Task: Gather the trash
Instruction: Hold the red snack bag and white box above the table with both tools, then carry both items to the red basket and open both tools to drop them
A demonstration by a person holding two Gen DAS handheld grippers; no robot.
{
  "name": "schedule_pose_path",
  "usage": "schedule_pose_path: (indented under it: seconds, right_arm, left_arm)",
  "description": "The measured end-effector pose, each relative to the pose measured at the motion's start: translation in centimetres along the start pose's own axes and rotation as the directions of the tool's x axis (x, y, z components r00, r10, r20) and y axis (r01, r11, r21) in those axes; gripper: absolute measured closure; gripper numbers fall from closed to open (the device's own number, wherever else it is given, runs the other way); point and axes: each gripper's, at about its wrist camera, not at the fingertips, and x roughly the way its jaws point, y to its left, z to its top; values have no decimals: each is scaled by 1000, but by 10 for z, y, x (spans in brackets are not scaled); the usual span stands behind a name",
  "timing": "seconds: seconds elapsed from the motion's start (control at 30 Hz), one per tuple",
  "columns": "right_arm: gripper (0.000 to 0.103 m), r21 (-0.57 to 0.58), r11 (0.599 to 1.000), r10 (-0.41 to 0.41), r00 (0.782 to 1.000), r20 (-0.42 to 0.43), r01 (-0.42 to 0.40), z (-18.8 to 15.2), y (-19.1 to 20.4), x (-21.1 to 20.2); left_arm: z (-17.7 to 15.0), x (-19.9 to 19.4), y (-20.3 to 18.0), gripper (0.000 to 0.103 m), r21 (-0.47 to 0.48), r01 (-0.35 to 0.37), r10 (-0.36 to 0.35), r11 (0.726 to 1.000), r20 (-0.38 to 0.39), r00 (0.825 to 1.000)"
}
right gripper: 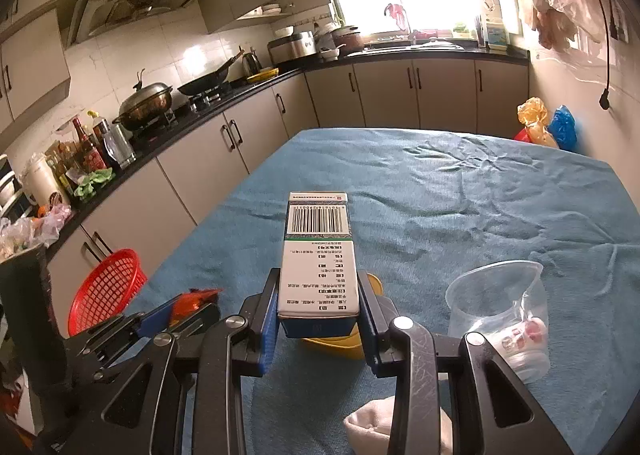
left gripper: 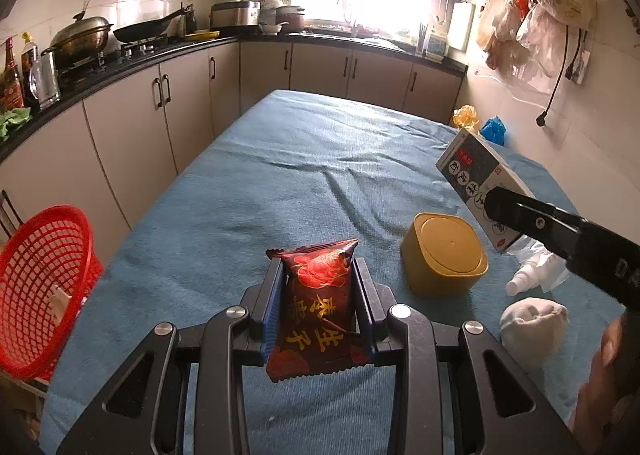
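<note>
Two claws are loaded. Left wrist view: the left claw (left gripper: 316, 287) clamps a dark red snack packet (left gripper: 320, 307) above the blue-clothed bench (left gripper: 280, 175), a red basket (left gripper: 40, 287) alongside. Right wrist view: the right claw (right gripper: 318, 295) grips a white medicine box (right gripper: 318, 255) above a yellow container (right gripper: 340, 343).

yellow tub (right gripper: 340, 343) mostly hidden behind box (right gripper: 318, 255), sock (right gripper: 368, 427) cut off

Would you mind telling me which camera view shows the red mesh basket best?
The left wrist view: the red plastic mesh basket shows large at the table's left edge, its open mouth and lattice clear. The right wrist view shows it smaller and farther off, its lower part hidden behind the left gripper.
</note>
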Motion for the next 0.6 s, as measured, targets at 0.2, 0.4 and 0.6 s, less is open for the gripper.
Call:
schedule_pose_path:
  seconds: [0.2,0.4,0.6]
  right_arm:
    - [66,7,1000,30,999,17,-30,2,5,-8]
    - [66,-14,997,80,997,12,-80,-2,23,-14]
    - [66,-60,986,152,988,-24,-153,-9,63,-15]
  left_arm:
    - [0,-26,19,71,-16,-23,24,1000,26,999]
    - [-1,-57,53,71,-63,-67,71,996,63,995]
    - [-2,-76,84,71,-109,-102,112,989,89,990]
